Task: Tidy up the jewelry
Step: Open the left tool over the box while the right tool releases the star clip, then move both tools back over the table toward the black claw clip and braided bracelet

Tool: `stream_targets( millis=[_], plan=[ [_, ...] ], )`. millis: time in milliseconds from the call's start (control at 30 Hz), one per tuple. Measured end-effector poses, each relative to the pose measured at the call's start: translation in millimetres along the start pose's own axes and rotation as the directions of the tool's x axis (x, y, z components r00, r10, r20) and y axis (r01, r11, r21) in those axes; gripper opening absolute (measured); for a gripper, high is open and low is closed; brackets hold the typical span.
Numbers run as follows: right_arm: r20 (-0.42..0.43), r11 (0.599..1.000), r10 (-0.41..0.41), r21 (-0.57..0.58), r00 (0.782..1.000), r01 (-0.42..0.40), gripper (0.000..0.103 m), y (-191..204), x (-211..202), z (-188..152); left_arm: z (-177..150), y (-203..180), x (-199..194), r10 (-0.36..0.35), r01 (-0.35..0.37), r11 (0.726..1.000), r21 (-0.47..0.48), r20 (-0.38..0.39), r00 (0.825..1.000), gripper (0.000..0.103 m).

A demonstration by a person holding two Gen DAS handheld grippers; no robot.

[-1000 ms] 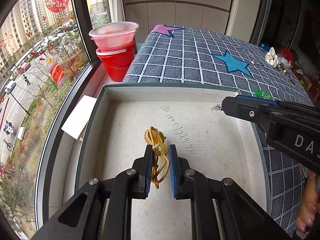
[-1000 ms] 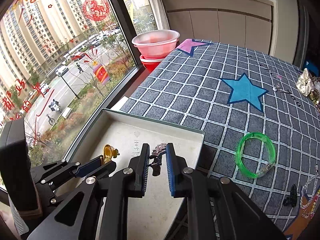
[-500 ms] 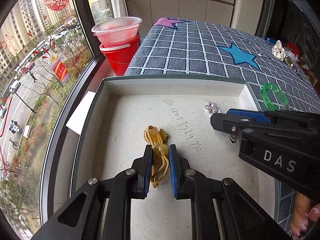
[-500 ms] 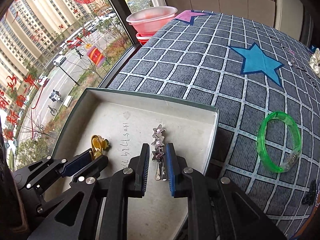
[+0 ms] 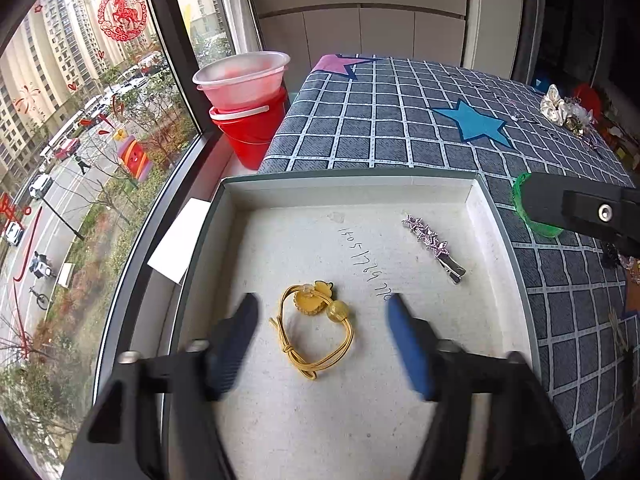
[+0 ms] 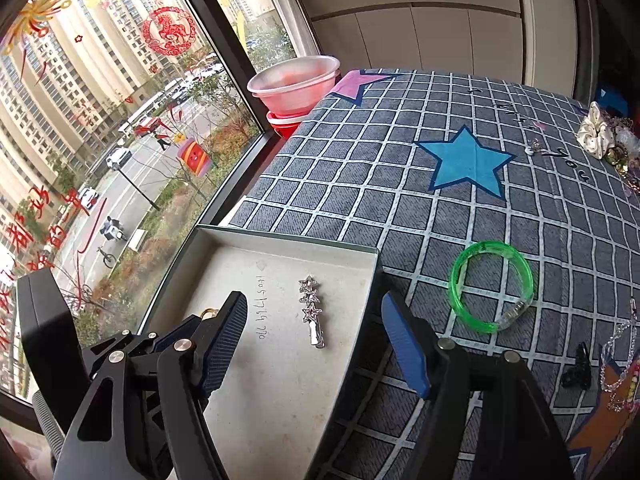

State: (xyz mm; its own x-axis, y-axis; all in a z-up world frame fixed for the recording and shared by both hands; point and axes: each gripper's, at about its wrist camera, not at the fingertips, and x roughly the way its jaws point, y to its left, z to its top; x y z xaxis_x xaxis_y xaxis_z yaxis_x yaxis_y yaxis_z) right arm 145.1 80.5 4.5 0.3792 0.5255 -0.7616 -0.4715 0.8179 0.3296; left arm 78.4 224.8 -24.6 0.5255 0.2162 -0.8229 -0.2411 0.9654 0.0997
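— Where are your jaws right now?

— My left gripper (image 5: 322, 316) hangs over the shallow grey-green cardboard tray (image 5: 348, 188), its jaws spreading wide and blurred with the motion. The yellow elastic hair tie with a gold bead and flower charm (image 5: 314, 330) lies flat on the tray floor between them, and neither pad touches it.

— And the other?

— My right gripper (image 6: 312, 330) has its jaws opening too. The silver hair clip with a row of sparkly stars (image 6: 312, 310) lies loose on the tray floor between them, clear of both pads, beside some handwritten digits (image 6: 262, 306).

— What's left outside the tray?

— A translucent green plastic bangle (image 6: 492, 286) sits on the grey checked cloth with blue stars (image 6: 400, 184) just right of the tray. A small black claw clip (image 6: 578, 368) and a beaded chain (image 6: 618, 354) lie further right, and a cream satin scrunchie (image 6: 596, 130) sits at the far edge.
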Motion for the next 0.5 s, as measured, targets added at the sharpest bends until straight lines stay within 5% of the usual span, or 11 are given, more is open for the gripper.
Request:
stream_targets(
  millis=[67,300,500],
  plan=[
    [0.016,1.000,-0.011,0.022,1.000,0.010,0.081,-9.1,-11.9,-5.6,-1.4,0.4,-6.1,0.018,-0.018,1.000,-0.006,0.056,0.998,0.103],
    [0.052,0.991,-0.040,0.127,0.998,0.033,0.082,-51.4,-49.8,-30.0,-1.6,-14.1,-15.9,0.010,-0.012,0.999,0.032,0.078,0.997,0.103],
    [0.044,0.970,-0.091,0.229,0.995,0.079,0.082,-97.3,-76.9,-63.1,0.6,-44.6,-37.9,-0.058,0.049,0.995,0.092,0.090,0.994,0.103]
  ],
)
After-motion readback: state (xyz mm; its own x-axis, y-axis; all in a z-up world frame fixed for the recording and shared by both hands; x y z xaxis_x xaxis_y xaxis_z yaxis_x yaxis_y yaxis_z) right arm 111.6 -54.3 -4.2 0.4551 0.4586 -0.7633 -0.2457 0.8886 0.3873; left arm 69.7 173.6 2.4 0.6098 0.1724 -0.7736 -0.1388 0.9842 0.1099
